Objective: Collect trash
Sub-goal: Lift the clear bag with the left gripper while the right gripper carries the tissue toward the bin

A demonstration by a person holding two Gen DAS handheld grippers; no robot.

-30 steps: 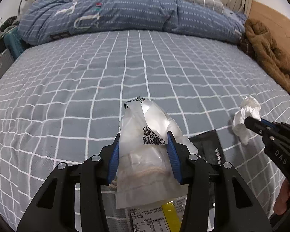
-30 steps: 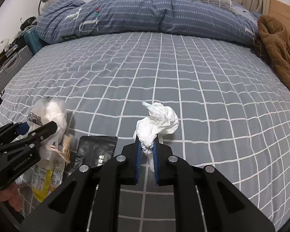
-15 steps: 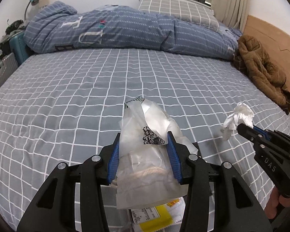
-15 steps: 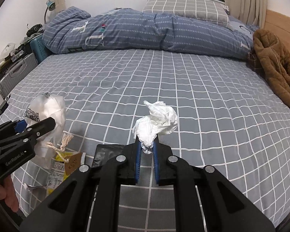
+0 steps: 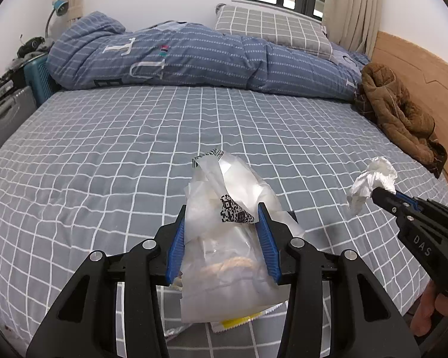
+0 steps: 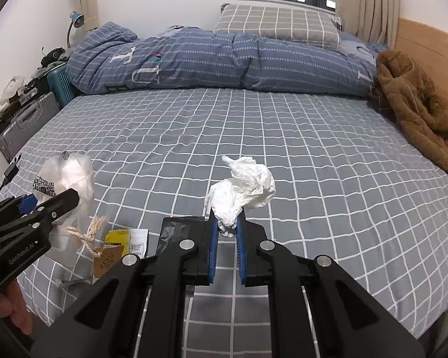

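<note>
Going from left to right, the left tongs (image 5: 221, 232) are closed on a translucent plastic bag (image 5: 224, 238) with a QR code printed on it, and a rope handle with a brown tag (image 6: 106, 256) hangs from the bag in the right wrist view. Compared with one second ago, both tongs have been lifted higher above the bed (image 5: 134, 149): the window and the wall now show at the top of both views, and the checked sheet looks farther below. Under the bag, a yellow packet (image 6: 116, 237) and a white paper slip (image 6: 139, 241) lie on the sheet near the front edge of the bed; whether the bag still touches them I cannot tell, because the bag covers them in the left view. Just beside them to the right lies a black foil wrapper (image 6: 176, 232), flat on the sheet, and more of it is visible now than before. Further right, the right tongs (image 6: 227, 226) are narrowly closed on a crumpled white tissue (image 6: 242, 191), which is held in the air, clear of the sheet. At the far right a brown coat (image 6: 418, 110) lies against the wooden headboard, unchanged.
</note>
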